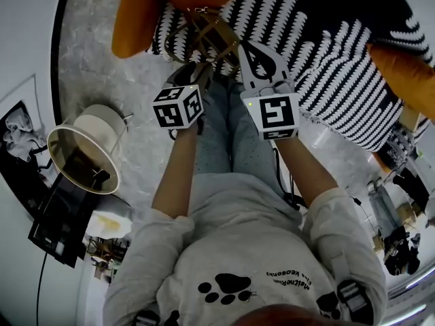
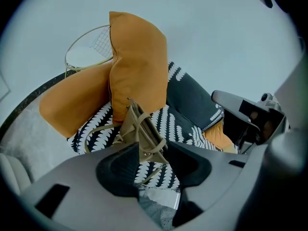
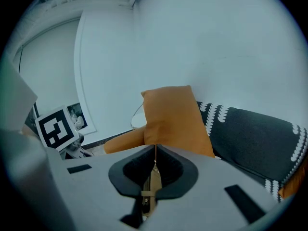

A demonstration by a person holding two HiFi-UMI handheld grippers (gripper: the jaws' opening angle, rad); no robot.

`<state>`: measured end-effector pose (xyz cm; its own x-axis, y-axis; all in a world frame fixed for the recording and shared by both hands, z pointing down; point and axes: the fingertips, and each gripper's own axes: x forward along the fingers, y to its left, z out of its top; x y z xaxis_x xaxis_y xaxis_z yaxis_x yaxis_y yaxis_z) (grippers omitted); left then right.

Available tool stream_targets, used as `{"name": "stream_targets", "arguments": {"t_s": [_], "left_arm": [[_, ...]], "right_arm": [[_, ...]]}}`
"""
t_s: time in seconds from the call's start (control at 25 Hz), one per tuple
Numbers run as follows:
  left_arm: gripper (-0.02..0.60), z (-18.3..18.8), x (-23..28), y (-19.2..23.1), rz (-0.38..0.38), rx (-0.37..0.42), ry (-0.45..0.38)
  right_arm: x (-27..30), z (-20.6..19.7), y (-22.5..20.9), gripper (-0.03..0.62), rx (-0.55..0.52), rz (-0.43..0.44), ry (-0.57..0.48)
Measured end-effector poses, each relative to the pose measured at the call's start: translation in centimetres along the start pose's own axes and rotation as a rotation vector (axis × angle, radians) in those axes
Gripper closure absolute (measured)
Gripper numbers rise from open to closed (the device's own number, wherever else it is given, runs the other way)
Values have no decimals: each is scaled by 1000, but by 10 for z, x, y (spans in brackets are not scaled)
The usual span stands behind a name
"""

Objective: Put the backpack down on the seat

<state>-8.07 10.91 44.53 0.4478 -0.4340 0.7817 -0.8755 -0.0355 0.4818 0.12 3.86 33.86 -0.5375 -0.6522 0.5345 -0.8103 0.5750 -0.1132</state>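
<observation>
A tan backpack [image 1: 206,34] with looped straps rests on the black-and-white patterned seat [image 1: 326,66], leaning against an orange cushion [image 2: 137,61]. In the left gripper view the backpack [image 2: 140,129] stands just past my left gripper [image 2: 153,165]. That gripper is open, and a strap runs across the gap between its fingers. My right gripper [image 3: 150,189] is shut on a narrow tan strap [image 3: 154,177] of the backpack. In the head view the left gripper [image 1: 192,72] and right gripper [image 1: 253,54] are side by side at the seat's front edge, above the person's knees.
Orange cushions [image 1: 136,12] [image 1: 404,66] lie at both ends of the sofa, and a dark cushion [image 3: 250,134] lies at its right. A round wire side table [image 2: 89,49] stands behind the sofa's left end. A lamp shade [image 1: 85,158] and a framed picture [image 1: 17,131] are at the left, with clutter [image 1: 401,236] at the right.
</observation>
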Motion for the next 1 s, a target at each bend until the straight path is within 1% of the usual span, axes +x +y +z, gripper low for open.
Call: {"name": "stream_targets", "arguments": {"t_s": [0.08,0.12,0.24,0.36,0.52,0.64,0.8,1.0], "left_arm": [[388,7,-5,-4,-9,4,-19],[409,11,-8,-6,-12,9,-30],[510,26,-18,-14,-12,45,-67],[543,42,-28,-30,-21,84,-105],[557,59,-42,-48,-37,111,-146],[561,72,-57,-58,-33,135,-182],[561,92,-84,-74,-27,165,-253],[561,121,-128,-99,-26,229,-352]], "right_arm": [[-1,4,3,560,-3,1,1],[-1,7,4,560,-3,0,2],[-4,14,6,560,-2,-2,3],[-9,22,5,560,0,-4,4],[-13,33,7,560,17,-3,16],[-19,44,12,560,15,3,23],[-32,61,16,562,7,3,18],[-54,93,27,562,28,28,-10]]}}
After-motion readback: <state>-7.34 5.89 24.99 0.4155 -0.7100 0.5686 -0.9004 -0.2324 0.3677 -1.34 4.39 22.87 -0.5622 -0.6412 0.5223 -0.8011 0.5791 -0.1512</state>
